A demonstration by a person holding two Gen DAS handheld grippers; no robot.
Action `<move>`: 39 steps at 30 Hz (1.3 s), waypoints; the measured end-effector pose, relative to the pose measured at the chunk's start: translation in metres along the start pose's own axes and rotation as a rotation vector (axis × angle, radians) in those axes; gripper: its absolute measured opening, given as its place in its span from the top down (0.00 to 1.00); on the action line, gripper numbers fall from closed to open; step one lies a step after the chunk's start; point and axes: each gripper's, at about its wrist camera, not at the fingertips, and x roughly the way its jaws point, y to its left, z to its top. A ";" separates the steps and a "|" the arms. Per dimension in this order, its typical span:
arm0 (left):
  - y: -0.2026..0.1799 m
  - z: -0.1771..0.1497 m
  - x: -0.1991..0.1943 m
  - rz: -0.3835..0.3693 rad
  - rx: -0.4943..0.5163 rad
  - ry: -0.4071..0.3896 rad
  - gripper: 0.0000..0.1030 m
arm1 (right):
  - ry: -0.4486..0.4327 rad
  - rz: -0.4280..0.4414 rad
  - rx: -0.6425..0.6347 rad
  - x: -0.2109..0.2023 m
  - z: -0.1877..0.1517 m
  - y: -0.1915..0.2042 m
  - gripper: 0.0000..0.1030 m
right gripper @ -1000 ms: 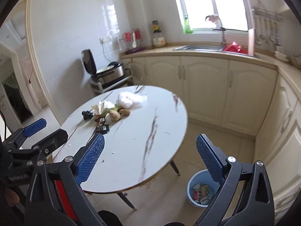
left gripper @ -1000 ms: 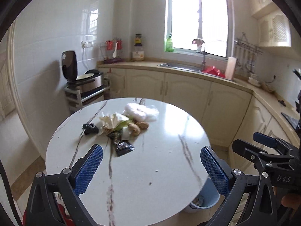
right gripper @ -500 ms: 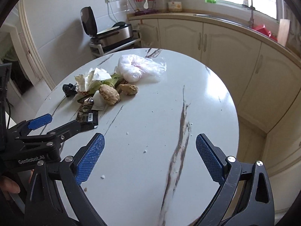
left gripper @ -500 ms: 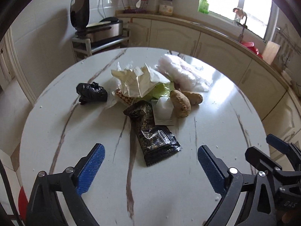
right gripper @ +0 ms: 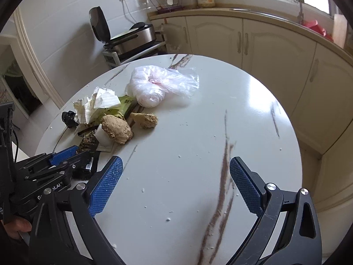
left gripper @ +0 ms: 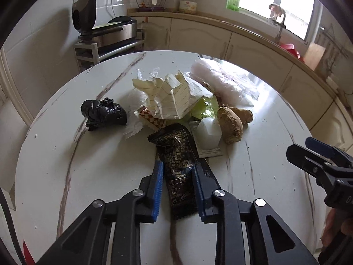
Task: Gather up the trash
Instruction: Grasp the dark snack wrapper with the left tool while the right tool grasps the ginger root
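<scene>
The left claw [left gripper: 177, 185] is closing around the black wrapper [left gripper: 176, 167]; the right claw [right gripper: 175, 184] is wide open, empty. The pile at upper centre of the surface [left gripper: 253, 176] is uncollected.

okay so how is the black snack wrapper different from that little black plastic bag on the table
The black snack wrapper lies flat and long, with gold print; the black plastic bag is scrunched into a plain lump. The wrapper sits between the left gripper's closing jaws; nothing is near the bag. The wrapper touches the pile of trash; the bag sits apart at its left. Both are dark litter on the white table.
</scene>
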 end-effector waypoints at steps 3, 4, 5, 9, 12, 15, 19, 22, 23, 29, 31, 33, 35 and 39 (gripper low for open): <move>0.023 -0.006 -0.006 -0.046 -0.036 0.001 0.87 | 0.006 0.014 -0.056 0.008 0.005 0.024 0.09; 0.030 -0.008 -0.006 -0.043 -0.039 -0.001 0.87 | 0.011 0.015 -0.076 0.013 0.008 0.033 0.12; 0.037 -0.010 -0.009 -0.041 -0.039 -0.003 0.87 | 0.017 0.016 -0.091 0.017 0.010 0.040 0.20; 0.057 -0.024 -0.028 -0.053 -0.027 0.006 0.88 | 0.057 -0.003 -0.120 0.043 0.019 0.061 0.35; 0.066 -0.031 -0.043 -0.073 -0.019 0.013 0.87 | 0.074 -0.011 -0.127 0.054 0.024 0.068 0.42; 0.073 -0.032 -0.052 -0.068 -0.043 0.007 0.84 | 0.068 -0.018 -0.147 0.058 0.027 0.073 0.46; 0.066 -0.030 -0.056 -0.063 -0.024 -0.002 0.53 | 0.073 -0.019 -0.174 0.060 0.024 0.076 0.72; 0.054 -0.028 -0.052 -0.043 0.004 -0.007 0.41 | 0.050 0.007 -0.155 0.048 0.018 0.069 0.72; 0.046 -0.030 -0.049 -0.044 0.011 -0.003 0.41 | 0.046 0.012 -0.146 0.043 0.016 0.065 0.72; 0.039 -0.030 -0.039 0.069 0.036 -0.024 0.79 | 0.027 0.087 -0.091 0.009 -0.001 0.044 0.72; 0.044 -0.032 -0.042 0.051 0.005 -0.038 0.88 | 0.017 0.102 -0.081 0.000 -0.006 0.038 0.72; 0.046 -0.034 -0.046 0.033 -0.019 -0.047 0.92 | 0.007 0.116 -0.075 -0.009 -0.010 0.036 0.72; 0.044 -0.039 -0.052 0.030 -0.029 -0.056 0.94 | -0.004 0.135 -0.066 -0.018 -0.015 0.034 0.72; 0.036 -0.048 -0.070 -0.002 -0.043 -0.077 0.94 | -0.015 0.176 -0.051 -0.034 -0.028 0.031 0.72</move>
